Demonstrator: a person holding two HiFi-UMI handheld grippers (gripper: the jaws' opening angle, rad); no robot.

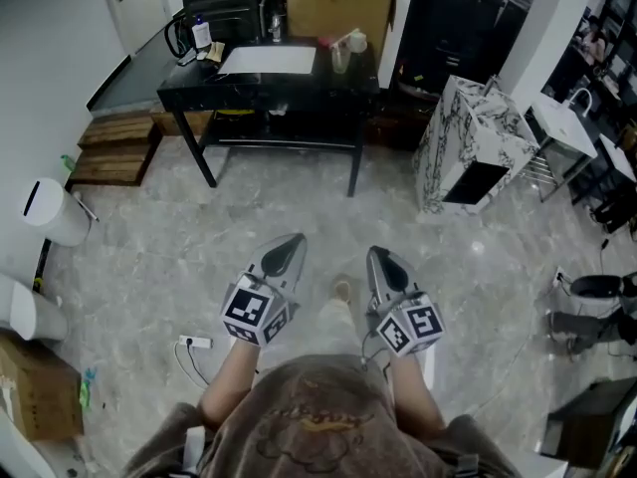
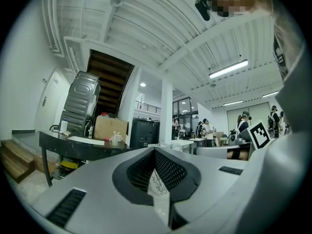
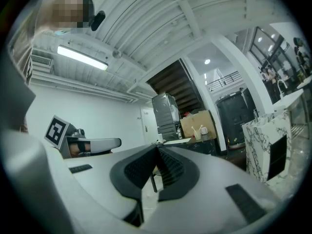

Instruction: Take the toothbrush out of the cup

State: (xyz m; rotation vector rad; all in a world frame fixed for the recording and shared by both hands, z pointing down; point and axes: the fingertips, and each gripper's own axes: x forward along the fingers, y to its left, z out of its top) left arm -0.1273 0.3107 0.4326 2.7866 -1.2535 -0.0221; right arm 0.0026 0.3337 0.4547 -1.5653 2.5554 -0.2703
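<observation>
A clear cup with a pale toothbrush standing in it sits on the black table far ahead of me. The left gripper view shows that cup small on the tabletop, and the right gripper view shows the cup small as well. My left gripper and right gripper are held side by side over the floor, well short of the table. Both point level toward it. Each one's jaws are closed together with nothing between them.
On the table are a white mug, a cardboard box, a white sheet and a bottle. A marble-patterned cabinet stands to the right. Wooden steps and a white bin are on the left. A power strip lies on the floor.
</observation>
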